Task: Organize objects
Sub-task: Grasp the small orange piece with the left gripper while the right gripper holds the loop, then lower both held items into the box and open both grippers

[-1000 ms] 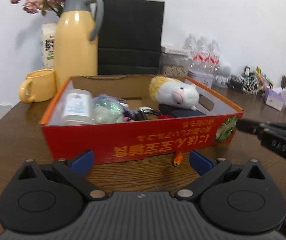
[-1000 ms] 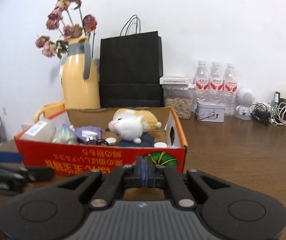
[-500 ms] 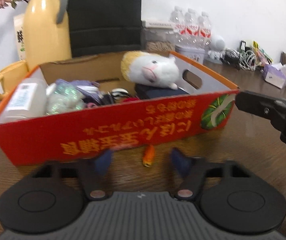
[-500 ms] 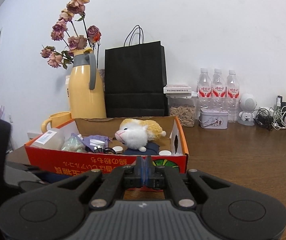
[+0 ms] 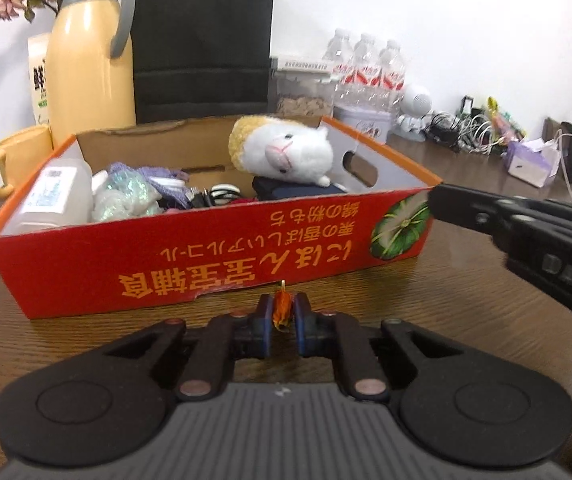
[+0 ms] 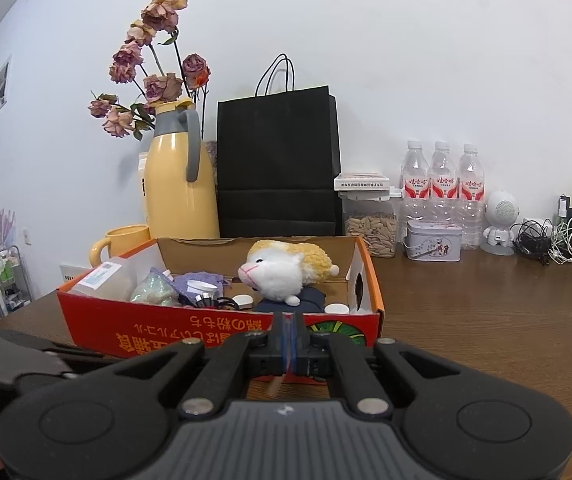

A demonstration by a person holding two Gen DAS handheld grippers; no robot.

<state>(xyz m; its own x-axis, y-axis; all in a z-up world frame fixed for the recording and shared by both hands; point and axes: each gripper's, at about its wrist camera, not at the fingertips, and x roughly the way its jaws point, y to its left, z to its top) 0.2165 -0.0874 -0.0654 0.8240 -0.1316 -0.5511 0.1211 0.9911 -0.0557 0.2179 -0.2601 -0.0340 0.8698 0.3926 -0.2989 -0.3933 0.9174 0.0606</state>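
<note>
Wooden table (image 5: 426,304): small orange obj (image 5: 281,309) pinched btwn left gripper (image 5: 282,326) jaws.

Orange item (image 5: 281,309) partly between tongs

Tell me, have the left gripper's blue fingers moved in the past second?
Yes. The left gripper has closed: its fingers, earlier spread wide before the red box, now pinch the small orange object lying on the table.

The left gripper (image 5: 282,322) sits low and level, its blue-padded fingers (image 5: 263,330) drawn nearly together on a small orange object (image 5: 281,312). The right gripper (image 6: 288,344) is level, its fingers (image 6: 279,340) pressed flat together, reaching in from the right.
</note>
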